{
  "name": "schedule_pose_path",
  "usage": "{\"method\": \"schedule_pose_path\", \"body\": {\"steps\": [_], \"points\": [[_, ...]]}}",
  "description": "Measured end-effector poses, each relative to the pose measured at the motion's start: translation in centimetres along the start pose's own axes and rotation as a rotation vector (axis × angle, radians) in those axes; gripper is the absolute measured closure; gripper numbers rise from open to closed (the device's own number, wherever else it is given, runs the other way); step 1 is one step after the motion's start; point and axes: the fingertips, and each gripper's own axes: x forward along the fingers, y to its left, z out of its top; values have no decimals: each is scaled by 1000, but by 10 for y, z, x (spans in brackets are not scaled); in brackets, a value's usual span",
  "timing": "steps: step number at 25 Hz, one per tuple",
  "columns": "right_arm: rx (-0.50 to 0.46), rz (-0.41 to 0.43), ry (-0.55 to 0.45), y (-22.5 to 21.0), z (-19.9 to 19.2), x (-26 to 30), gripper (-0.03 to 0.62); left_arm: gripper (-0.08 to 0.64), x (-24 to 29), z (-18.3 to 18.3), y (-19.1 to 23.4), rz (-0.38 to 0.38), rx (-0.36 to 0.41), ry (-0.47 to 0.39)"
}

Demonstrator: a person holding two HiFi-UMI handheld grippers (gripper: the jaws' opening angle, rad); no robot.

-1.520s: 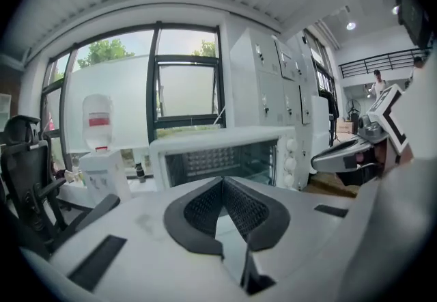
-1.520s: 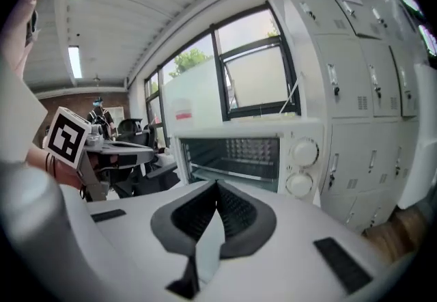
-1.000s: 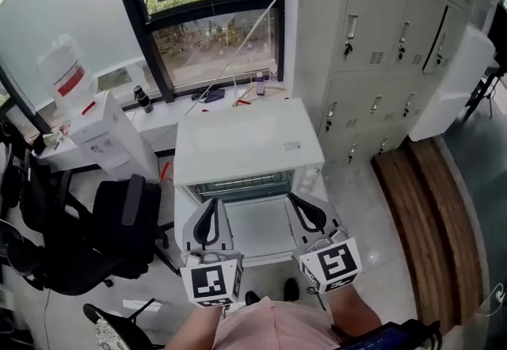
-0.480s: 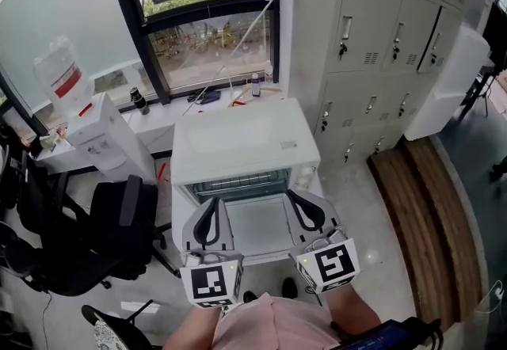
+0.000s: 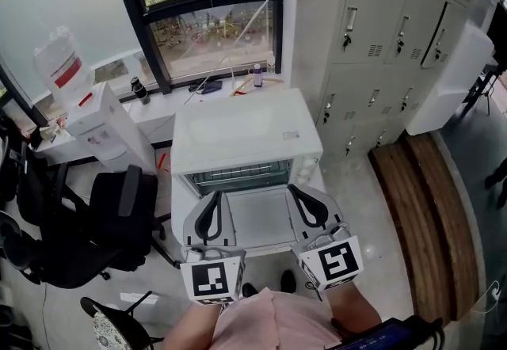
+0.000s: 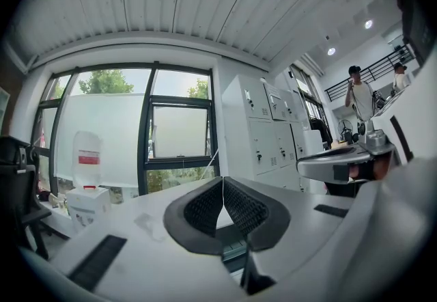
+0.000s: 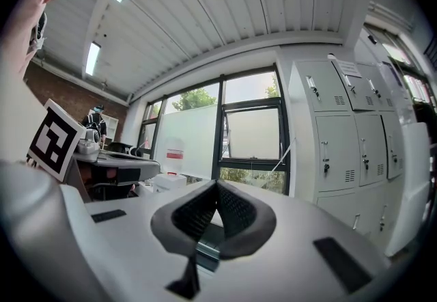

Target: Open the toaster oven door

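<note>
Claws first: the left claw (image 5: 212,204) is pinched fully shut, its ribbed black pads (image 6: 205,208) meeting in a thin seam with nothing between them. The right claw (image 5: 299,199) is the same, closed on itself and empty, and its own view shows its pads (image 7: 235,210) meeting too. So neither one is holding anything.

Both point forward at the toaster oven (image 5: 238,135), one on each side of the oven door (image 5: 257,223). The door is already swung down and lies roughly flat towards the person, with the wire rack (image 5: 242,176) visible in the open mouth behind it. The claws overlap the door's left and right edges in the head view, but I can't tell if they rest on it or float above it. The handle isn't visible; I'd guess it's at the near edge, under the grippers.

My read is that the job's basically done. Shut, empty claws flanking a dropped door look like a symmetrical two-handed push-down, not a pinch grip. All that's left is backing off without bumping the door.

Further out, the marker cubes (image 5: 212,281) sit close to the person's body. The oven's white top is bare. I can't tell what it stands on. Behind it is a window sill (image 5: 230,87) with small bottles. A water dispenser (image 5: 107,131) and a black office chair (image 5: 111,222) are off to the left, and grey lockers (image 5: 380,39) to the right.
</note>
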Motion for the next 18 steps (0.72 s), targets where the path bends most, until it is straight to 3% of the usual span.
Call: {"method": "schedule_pose_path", "body": {"steps": [18], "points": [[15, 13, 1, 0, -5, -8, 591, 546, -4, -6, -11, -10, 15, 14]]}}
